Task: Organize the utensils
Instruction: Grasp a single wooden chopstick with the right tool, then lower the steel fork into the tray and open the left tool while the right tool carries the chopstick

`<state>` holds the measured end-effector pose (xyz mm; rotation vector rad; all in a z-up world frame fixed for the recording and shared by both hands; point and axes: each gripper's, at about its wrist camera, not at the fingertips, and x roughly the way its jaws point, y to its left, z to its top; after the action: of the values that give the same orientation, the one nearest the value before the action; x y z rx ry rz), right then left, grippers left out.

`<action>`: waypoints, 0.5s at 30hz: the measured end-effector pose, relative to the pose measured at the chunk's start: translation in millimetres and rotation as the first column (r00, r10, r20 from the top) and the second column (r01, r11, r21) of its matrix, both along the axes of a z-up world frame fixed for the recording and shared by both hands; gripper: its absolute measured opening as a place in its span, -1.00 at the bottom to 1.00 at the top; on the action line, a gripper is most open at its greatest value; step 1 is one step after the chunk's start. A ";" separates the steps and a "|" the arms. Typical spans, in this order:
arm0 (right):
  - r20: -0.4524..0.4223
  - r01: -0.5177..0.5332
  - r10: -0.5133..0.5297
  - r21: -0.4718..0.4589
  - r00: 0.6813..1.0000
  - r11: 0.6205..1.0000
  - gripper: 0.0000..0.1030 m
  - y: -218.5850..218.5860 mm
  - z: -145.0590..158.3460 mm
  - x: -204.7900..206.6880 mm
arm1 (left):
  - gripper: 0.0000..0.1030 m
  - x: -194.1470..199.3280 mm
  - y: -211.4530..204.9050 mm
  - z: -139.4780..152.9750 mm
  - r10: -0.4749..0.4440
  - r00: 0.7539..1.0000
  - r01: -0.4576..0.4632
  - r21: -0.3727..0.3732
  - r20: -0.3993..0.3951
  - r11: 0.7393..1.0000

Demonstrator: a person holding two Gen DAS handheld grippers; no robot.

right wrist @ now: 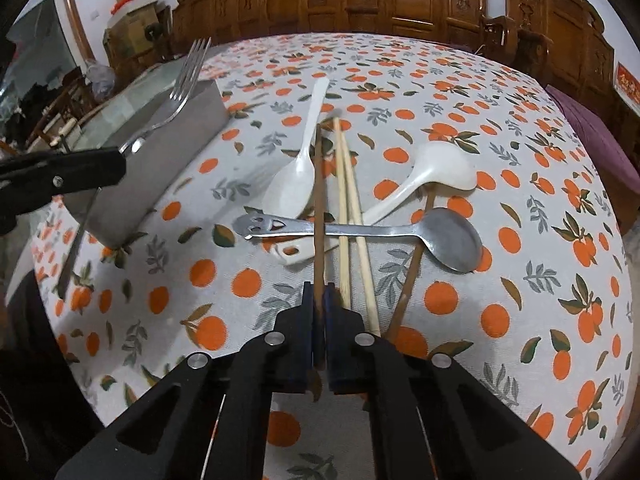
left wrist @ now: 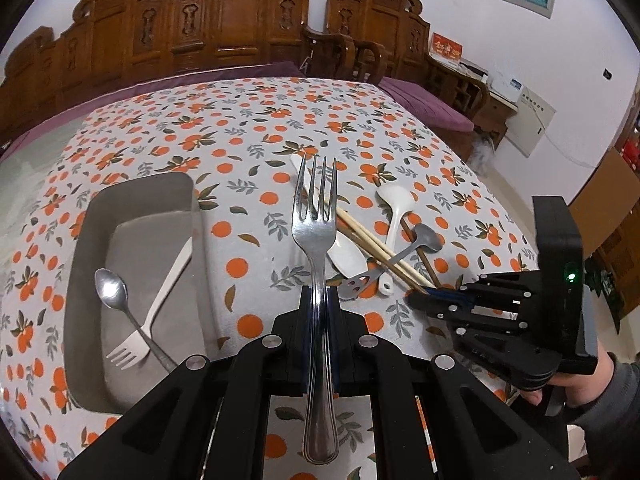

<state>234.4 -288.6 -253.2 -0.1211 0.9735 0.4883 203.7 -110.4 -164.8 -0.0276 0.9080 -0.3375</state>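
Right now my left gripper [left wrist: 319, 300] is clamped on a steel fork [left wrist: 316, 216] above the surface [left wrist: 248, 128], near the tray [left wrist: 80, 240]. My right gripper [right wrist: 319, 296] pinches a dark chopstick [right wrist: 319, 200] in the utensil pile beyond.

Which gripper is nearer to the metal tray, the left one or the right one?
Left. The left gripper, shut on a steel fork, hangs just beside the metal tray. The right gripper is farther off, shut on a dark chopstick in the utensil pile.
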 end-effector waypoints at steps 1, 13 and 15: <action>0.006 0.003 -0.003 0.004 1.000 1.000 -0.89 -1.0 2.9 -1.2 | -0.88 -0.3 1.3 1.0 0.001 1.000 -0.001 0.001 0.001 1.000; 0.104 0.028 -0.033 0.041 0.994 0.999 -0.89 -4.5 55.3 -15.7 | -0.88 -3.6 27.0 21.7 0.038 0.998 -0.039 0.014 0.041 0.999; 0.117 0.029 -0.034 0.048 0.993 0.998 -0.89 -2.6 63.9 -17.9 | -0.88 -3.1 33.7 25.4 0.049 0.998 -0.050 0.017 0.048 0.999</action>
<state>216.6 -291.1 -189.4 -0.0914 0.8469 0.4693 200.6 -76.6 -139.4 -0.0255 0.8619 -0.2829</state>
